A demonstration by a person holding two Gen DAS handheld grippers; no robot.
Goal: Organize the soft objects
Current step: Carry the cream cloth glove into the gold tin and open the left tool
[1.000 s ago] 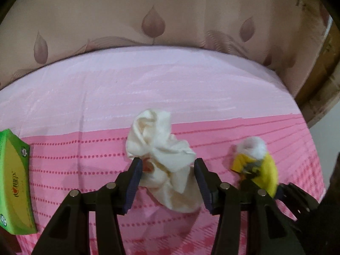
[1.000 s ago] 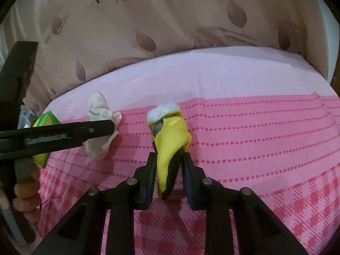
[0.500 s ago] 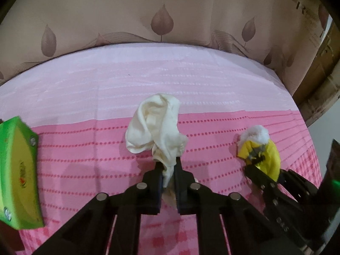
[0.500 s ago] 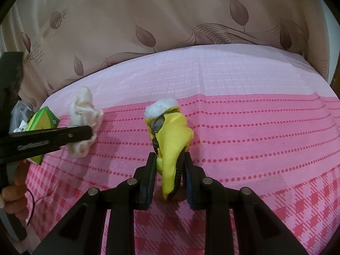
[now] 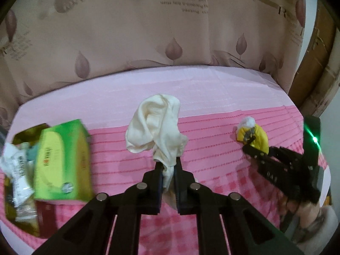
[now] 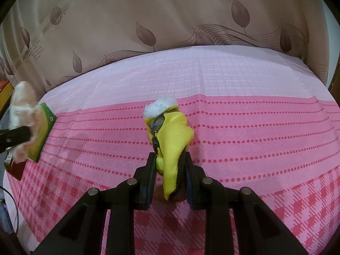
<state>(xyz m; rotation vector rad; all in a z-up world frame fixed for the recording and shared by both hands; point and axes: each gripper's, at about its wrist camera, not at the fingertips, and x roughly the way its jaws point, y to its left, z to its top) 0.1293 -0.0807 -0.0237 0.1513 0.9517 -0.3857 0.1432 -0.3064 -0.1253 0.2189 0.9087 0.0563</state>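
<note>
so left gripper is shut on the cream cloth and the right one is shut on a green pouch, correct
Not quite: the pouch is yellow, not green. The right wrist view shows the right gripper shut on the yellow pouch. The left gripper is shut on the cream cloth.

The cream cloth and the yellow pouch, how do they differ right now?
The cream cloth is plain, crumpled fabric; the yellow pouch has a zipper and a white fluffy end. The cloth is pinched in the left tool, the pouch in the right tool. Both are soft and gripped by their lower ends over the pink cover.
</note>
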